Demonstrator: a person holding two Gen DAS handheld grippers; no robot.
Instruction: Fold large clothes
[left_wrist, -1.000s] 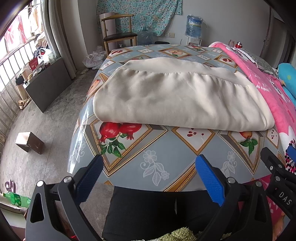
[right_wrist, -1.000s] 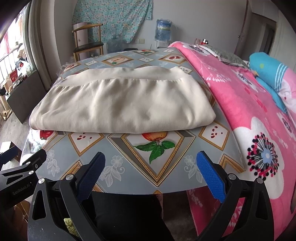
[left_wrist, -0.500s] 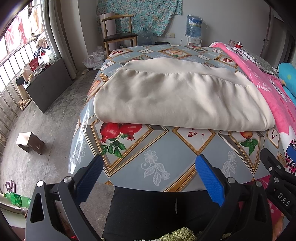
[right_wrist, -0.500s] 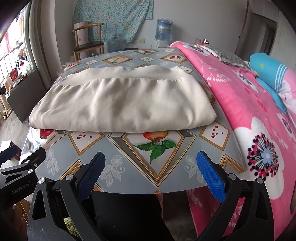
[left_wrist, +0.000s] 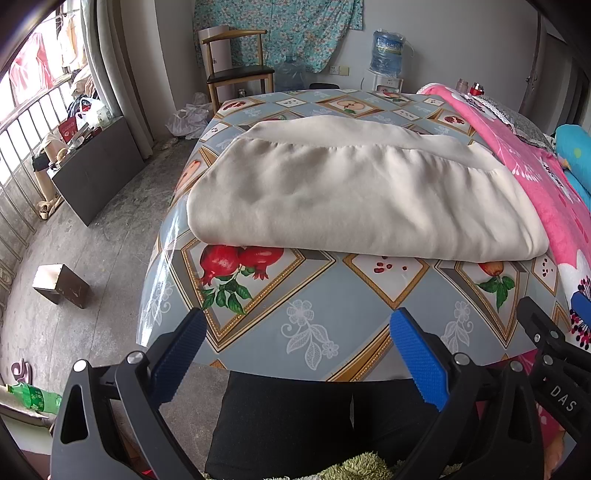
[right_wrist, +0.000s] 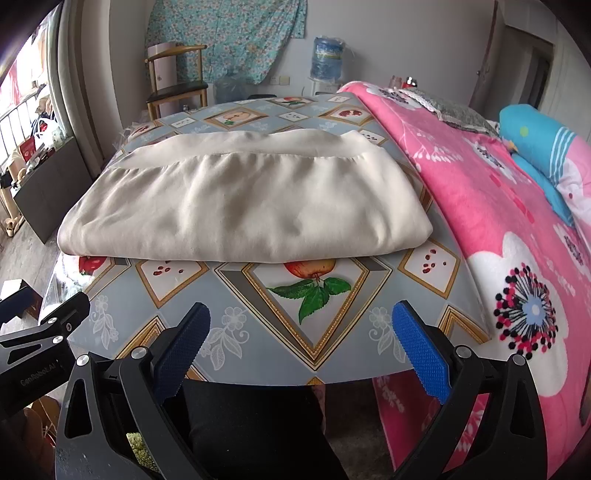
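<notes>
Just beneath the left gripper (left_wrist: 295, 354), whose blue-padded fingers (left_wrist: 419, 360) stand wide apart with nothing between them, a person's dark trousers (left_wrist: 306, 421) fill the gap at the near edge of the tabletop (left_wrist: 332, 317). The right gripper (right_wrist: 301, 343) is held at the same near edge, its fingers (right_wrist: 421, 350) likewise spread and empty, and its black frame shows at the left gripper's right side. Ahead of both grippers lies a bare strip of the glossy fruit-patterned cover, with a pair of pomegranates (left_wrist: 240, 258) printed ahead and to the left of the left gripper and an apple with green leaves (right_wrist: 314, 277) straight ahead of the right one. Beyond that strip, well apart from either gripper, the folded cream garment (left_wrist: 351, 199) rests flat across the middle of the tabletop, its rounded folded edge toward the grippers and a plain band with a gathered seam (right_wrist: 251, 153) along its far side. To the right of the grippers a pink flowered blanket (right_wrist: 491, 221) lies against the tabletop, the garment's right corner just beside it, with a blue pillow (right_wrist: 535, 136) farther right. Past the far end of the tabletop stand a wooden chair (left_wrist: 236, 70) and a water bottle on a dispenser (left_wrist: 387, 50) against the wall, under a hanging floral cloth (right_wrist: 229, 37).
</notes>
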